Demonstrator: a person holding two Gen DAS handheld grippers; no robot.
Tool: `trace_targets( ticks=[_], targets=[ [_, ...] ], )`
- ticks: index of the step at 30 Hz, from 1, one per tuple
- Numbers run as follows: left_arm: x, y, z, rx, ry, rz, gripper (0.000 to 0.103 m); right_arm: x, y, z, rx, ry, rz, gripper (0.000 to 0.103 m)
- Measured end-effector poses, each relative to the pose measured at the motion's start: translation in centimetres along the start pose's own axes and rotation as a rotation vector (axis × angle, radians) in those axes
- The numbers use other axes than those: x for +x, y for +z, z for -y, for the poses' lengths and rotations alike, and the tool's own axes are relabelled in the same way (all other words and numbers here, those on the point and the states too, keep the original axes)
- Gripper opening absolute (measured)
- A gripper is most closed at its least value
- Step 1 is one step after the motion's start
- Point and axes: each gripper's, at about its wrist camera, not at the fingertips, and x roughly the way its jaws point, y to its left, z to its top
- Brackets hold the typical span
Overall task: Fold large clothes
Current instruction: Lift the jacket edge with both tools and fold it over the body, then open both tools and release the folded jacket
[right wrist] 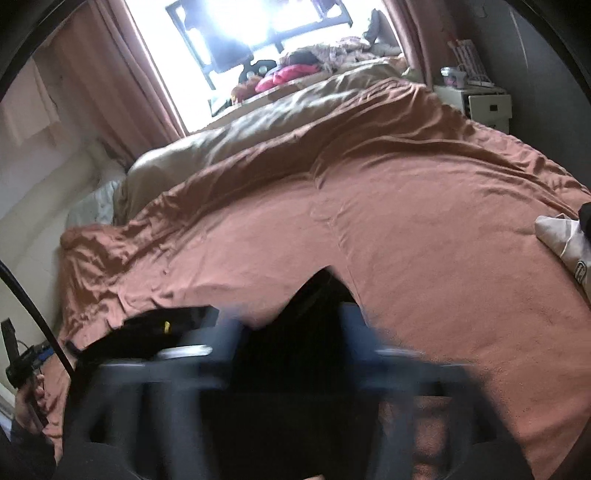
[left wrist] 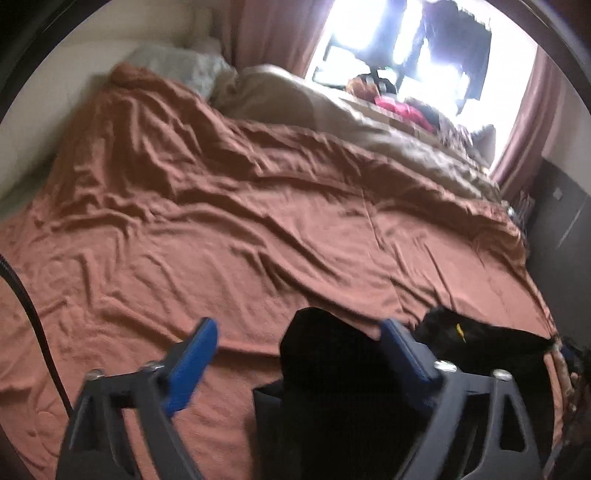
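A black garment (left wrist: 332, 387) lies at the near edge of the bed on the rust-brown blanket (left wrist: 240, 221). In the left wrist view my left gripper (left wrist: 299, 343) is wide open, blue pads (left wrist: 195, 354) apart, with a peak of the black cloth rising between them nearer the right pad. A yellow tag (left wrist: 459, 329) shows on the cloth to the right. In the right wrist view my right gripper (right wrist: 284, 325) is motion-blurred, with the black garment (right wrist: 303, 332) bunched between its fingers. The yellow tag (right wrist: 167, 326) shows to its left.
A beige duvet (right wrist: 240, 125) and pillows (left wrist: 177, 62) lie at the bed's far side under a bright window (right wrist: 240, 29). Clothes pile on the sill (right wrist: 291, 72). A folded pale garment (right wrist: 565, 240) sits at the right. A white nightstand (right wrist: 484, 103) stands beyond.
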Motion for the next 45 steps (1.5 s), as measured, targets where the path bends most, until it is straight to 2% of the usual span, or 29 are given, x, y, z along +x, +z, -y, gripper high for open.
trace_targets(
  ticks=[2,7,12,15,21,23,24,25,26,28,29,30,31,36,41,44,45],
  targets=[
    [-0.9,-0.1,-0.2,0.002,-0.020,0.005,0.092,-1.0,0.2,0.0,0.022,0.010,0.000,0.103],
    [-1.8,-2.3,0.0,0.039,-0.061,-0.081,0.092,-3.2,-0.5,-0.7,-0.011,-0.026,-0.037,0.103],
    [-2.3,-5.8,0.6,0.094,-0.068,-0.176,0.091,-4.4,-2.0,-0.7,-0.082,-0.052,-0.138,0.101],
    [-2.4,-7.9,0.2,0.090,-0.072,-0.238,0.080,-4.9,-2.6,0.2,-0.088,-0.066,-0.202,0.094],
    [-2.9,-11.5,-0.2,0.110,-0.064,-0.342,0.079,-4.8,-3.4,0.9,-0.119,-0.098,-0.326,0.092],
    [-3.0,-12.3,-0.4,0.110,-0.071,-0.356,0.072,-4.4,-3.7,1.3,-0.109,-0.085,-0.359,0.092],
    [-3.0,-12.6,-0.5,0.108,-0.075,-0.363,0.060,-4.1,-3.8,1.4,-0.107,-0.081,-0.371,0.090],
    [-2.8,-12.8,-0.5,0.108,-0.079,-0.372,0.044,-3.7,-3.9,1.4,-0.108,-0.075,-0.379,0.074],
    [-2.7,-13.0,-0.5,0.109,-0.090,-0.375,0.037,-3.2,-3.8,1.5,-0.102,-0.055,-0.391,0.063],
    [-2.5,-12.8,0.0,0.134,-0.073,-0.356,0.019,-2.4,-3.0,1.8,-0.086,-0.019,-0.388,0.029],
    [-2.4,-12.6,0.3,0.156,-0.058,-0.342,0.013,-1.9,-2.4,1.5,-0.104,-0.019,-0.373,0.022],
    [-2.2,-12.4,0.5,0.169,-0.047,-0.333,0.006,-1.6,-1.8,1.3,-0.121,-0.029,-0.355,0.010],
    [-2.0,-12.2,0.6,0.173,-0.038,-0.327,0.004,-1.3,-1.6,1.3,-0.133,-0.041,-0.341,0.004],
    [-0.1,-11.7,0.5,0.171,0.008,-0.313,0.002,0.7,-0.2,1.5,-0.137,-0.081,-0.300,0.001],
    [1.0,-11.9,-0.3,0.129,0.013,-0.315,0.002,1.6,-0.3,2.4,-0.099,-0.127,-0.287,0.001],
    [0.2,-11.5,-0.4,0.126,0.024,-0.295,0.008,0.5,-0.5,2.3,-0.092,-0.203,-0.257,0.001],
    [-0.4,-11.4,-0.6,0.114,0.027,-0.289,0.010,-0.3,-0.3,2.7,-0.075,-0.205,-0.246,0.001]
  ],
)
